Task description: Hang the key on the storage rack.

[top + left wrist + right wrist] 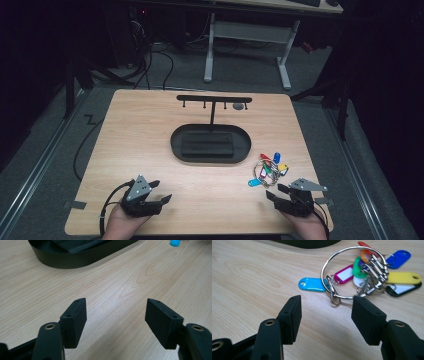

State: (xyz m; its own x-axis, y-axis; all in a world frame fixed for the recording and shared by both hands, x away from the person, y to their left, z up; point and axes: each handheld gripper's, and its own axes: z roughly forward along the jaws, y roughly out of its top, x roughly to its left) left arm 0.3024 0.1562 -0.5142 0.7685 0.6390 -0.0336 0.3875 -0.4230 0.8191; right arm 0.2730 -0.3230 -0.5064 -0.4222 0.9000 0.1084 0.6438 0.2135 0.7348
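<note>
- Key tags [372, 272]: no writing is legible on their labels.
- Right claw [325, 315]: low over the tabletop [249, 277], gaping empty, ring at its 12 o'clock.
- Left claw [116, 322]: low, gaping, empty.

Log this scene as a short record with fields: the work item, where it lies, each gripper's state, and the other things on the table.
work item: key ring with coloured tags
location: flat on the table, near its right edge, right of the tray
right gripper: open, nothing between the jaws, pointed at the key ring, just short of it
left gripper: open, empty, over bare wood at the near left
tray: black oval, mid-table, with a dark block inside
rack: black T-shaped stand with hooks, rising behind the tray
</note>
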